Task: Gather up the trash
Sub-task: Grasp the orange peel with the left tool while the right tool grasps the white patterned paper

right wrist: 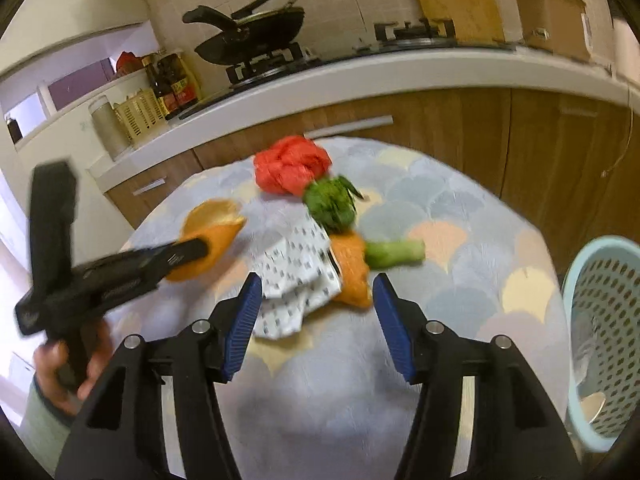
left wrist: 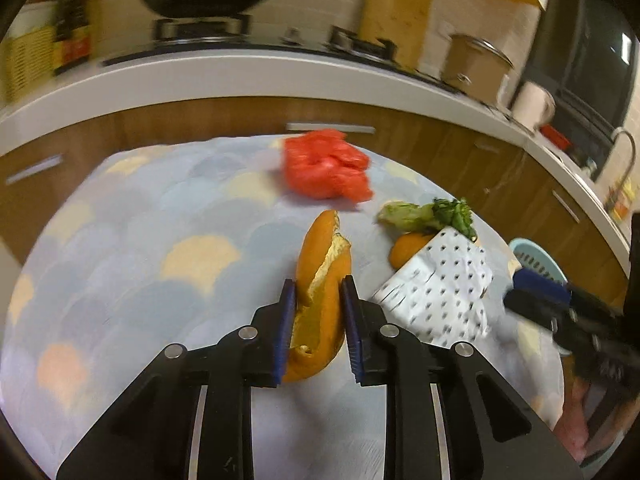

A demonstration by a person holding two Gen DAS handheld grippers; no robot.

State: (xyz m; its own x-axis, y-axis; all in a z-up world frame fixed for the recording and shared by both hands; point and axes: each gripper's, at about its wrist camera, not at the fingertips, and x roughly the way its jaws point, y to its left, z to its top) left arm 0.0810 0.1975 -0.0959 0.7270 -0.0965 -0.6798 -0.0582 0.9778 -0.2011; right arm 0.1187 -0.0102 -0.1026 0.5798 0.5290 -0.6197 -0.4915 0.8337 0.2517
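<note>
Long curled orange peel [left wrist: 320,300] sits clamped between your left gripper [left wrist: 319,292] pads, over the scallop-print tablecloth [left wrist: 140,240]; right gripper [right wrist: 318,286] spread wide w/ nothing held, above spotted white paper [right wrist: 298,276]; pale-blue perforated basket [right wrist: 600,340] at table's right edge.

Taking the crumpled paper [right wrist: 298,276] on the table [right wrist: 460,280] as the centre: one peel [right wrist: 354,276] lies touching its right edge, with a vegetable stalk [right wrist: 394,254] just right of that. Leafy greens [right wrist: 330,202] sit just behind the paper, the plastic bag [right wrist: 290,170] farther behind. Another peel [right wrist: 208,236] lies to its left. The basket [right wrist: 600,344] stands well right, seemingly beside the table.
</note>
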